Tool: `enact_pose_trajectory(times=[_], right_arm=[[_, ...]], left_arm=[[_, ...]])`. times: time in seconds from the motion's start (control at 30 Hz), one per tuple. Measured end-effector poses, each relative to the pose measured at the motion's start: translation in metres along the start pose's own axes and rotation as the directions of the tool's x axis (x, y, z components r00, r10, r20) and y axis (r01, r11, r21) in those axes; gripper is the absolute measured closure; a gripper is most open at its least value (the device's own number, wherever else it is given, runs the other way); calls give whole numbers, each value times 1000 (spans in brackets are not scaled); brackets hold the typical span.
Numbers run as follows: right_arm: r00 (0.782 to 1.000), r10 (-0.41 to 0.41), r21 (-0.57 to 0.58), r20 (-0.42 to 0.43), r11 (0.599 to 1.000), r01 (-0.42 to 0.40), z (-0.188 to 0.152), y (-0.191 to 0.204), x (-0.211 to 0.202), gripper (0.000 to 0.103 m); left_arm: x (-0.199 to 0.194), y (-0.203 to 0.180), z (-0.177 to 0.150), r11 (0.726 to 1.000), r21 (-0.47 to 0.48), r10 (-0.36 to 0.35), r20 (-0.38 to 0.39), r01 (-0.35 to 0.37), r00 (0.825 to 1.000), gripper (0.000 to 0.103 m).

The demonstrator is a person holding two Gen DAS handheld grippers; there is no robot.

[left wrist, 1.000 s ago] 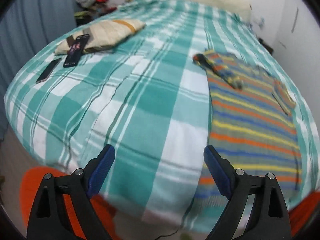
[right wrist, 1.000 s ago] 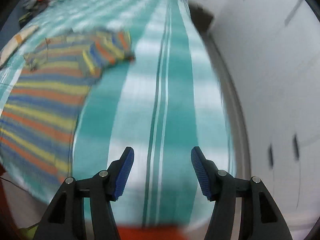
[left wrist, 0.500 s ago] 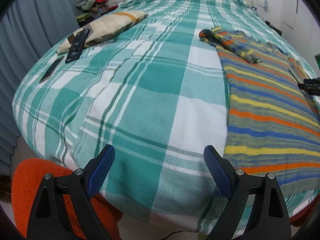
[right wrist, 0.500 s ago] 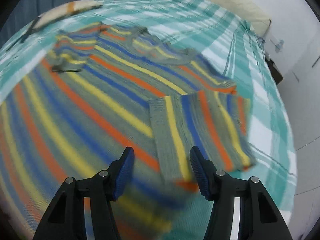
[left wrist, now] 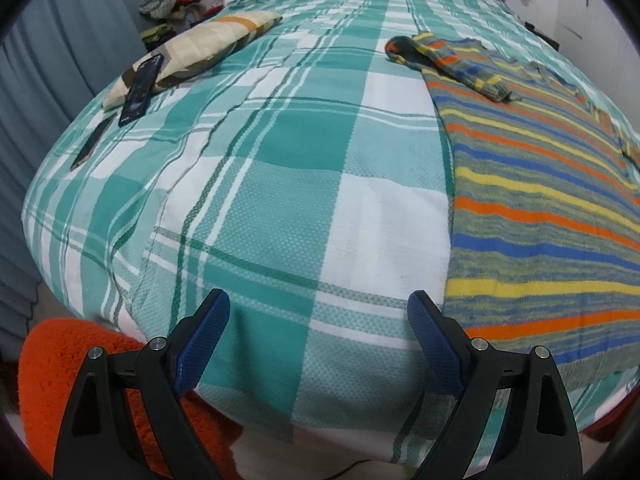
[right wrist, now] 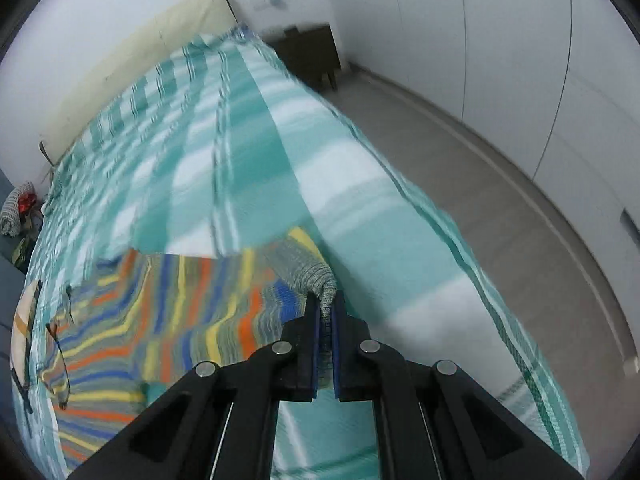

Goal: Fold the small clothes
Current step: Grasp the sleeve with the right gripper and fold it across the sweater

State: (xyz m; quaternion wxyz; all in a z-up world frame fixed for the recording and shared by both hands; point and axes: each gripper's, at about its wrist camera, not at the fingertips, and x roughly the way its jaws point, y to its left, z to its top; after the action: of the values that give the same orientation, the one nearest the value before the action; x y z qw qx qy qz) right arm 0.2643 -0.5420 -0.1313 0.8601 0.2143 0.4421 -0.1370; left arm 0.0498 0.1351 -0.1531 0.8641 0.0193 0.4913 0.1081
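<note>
A small striped sweater (left wrist: 536,184), grey with orange, yellow and blue bands, lies spread on the right side of the bed. One sleeve (left wrist: 448,60) is folded across its far end. My left gripper (left wrist: 320,312) hovers open over bare bedspread near the foot of the bed, just left of the sweater's hem, holding nothing. In the right wrist view my right gripper (right wrist: 326,304) is shut on the grey cuff of the sweater's other sleeve (right wrist: 316,276), and the striped body (right wrist: 168,320) spreads out to the left of it.
The bed (left wrist: 288,184) has a teal and white checked cover. A beige pillow (left wrist: 200,48) with a dark remote (left wrist: 140,88) lies far left. An orange rug (left wrist: 92,364) lies below the bed's foot. A dark nightstand (right wrist: 312,52), bare floor (right wrist: 480,184) and white cupboards sit right.
My right gripper swung over the sweater to its sleeve and closed on the cuff. My left gripper sank a little toward the bedspread, still open.
</note>
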Motion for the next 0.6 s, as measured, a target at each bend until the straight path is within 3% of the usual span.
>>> enact_pose_trajectory(times=[0.13, 0.33, 0.6], right_arm=[[1000, 1, 27, -23, 1000, -1, -12, 2, 10, 99], [999, 10, 166, -39, 986, -4, -20, -22, 12, 99], [996, -15, 183, -84, 983, 30, -24, -31, 20, 99]], left_arm=[[-3, -7, -3, 999, 37, 11, 7, -11, 1000, 11], [-2, -7, -5, 999, 41, 18, -3, -18, 1000, 11], [5, 3, -5, 1000, -10, 10, -39, -10, 999, 12]])
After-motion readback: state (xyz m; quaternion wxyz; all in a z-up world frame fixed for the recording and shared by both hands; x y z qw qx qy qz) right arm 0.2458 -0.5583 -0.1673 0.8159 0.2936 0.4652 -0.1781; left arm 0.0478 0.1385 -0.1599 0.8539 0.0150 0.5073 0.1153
